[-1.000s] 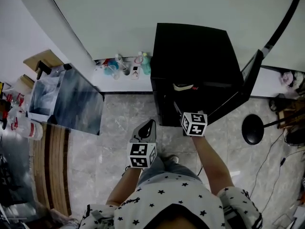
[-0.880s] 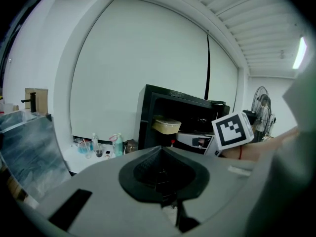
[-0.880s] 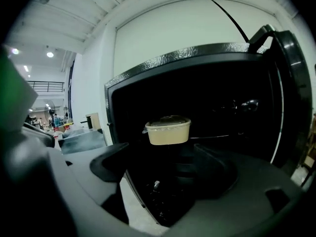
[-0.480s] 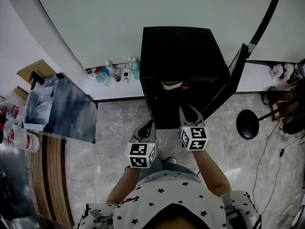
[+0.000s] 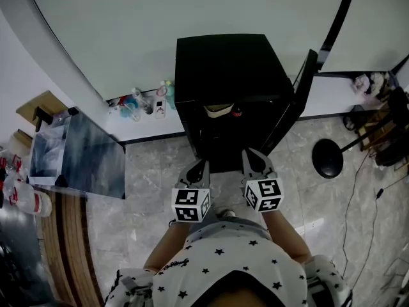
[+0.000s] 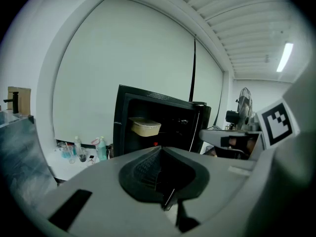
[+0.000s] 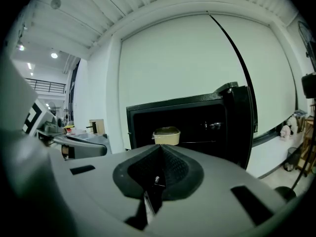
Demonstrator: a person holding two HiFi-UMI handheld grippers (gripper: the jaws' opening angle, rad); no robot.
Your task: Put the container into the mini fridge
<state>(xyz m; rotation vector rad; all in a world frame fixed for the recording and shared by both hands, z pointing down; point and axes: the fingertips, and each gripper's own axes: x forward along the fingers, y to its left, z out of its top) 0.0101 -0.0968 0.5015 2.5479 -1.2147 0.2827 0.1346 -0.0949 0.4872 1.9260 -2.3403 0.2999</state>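
Seen from the head, the black mini fridge (image 5: pixel 230 62) stands against the wall at 12 o'clock from the person. Its door (image 5: pixel 300 91) is swung open toward 2 o'clock. The container (image 5: pixel 217 108), pale with a lid on it, sits on a shelf high in the fridge opening, toward the left side, well apart from both claws. The left claw (image 5: pixel 202 164) is at 11 o'clock from the person's chest, over the marble floor (image 5: pixel 153 171) just in front of the fridge. Its jaws are pressed together, and the left gripper view shows the ribbed pads meeting in one seam with nothing between them. The right claw (image 5: pixel 251 153) is just beside it at 1 o'clock, tip near the lower edge of the fridge opening but touching nothing. Its jaws have just been closing and now lie pressed together, and the right gripper view shows them empty, with the container straight beyond at 12 o'clock inside the fridge. Both claws point toward the open fridge, each with its marker cube nearest the person: the left cube (image 5: pixel 191 204) and the right cube (image 5: pixel 264 194). A cluster of bottles (image 5: pixel 137 101) stands at the foot of the wall at 10 o'clock from the fridge. A round black stand base (image 5: pixel 327 158) rests on the floor at 3 o'clock from the right claw.
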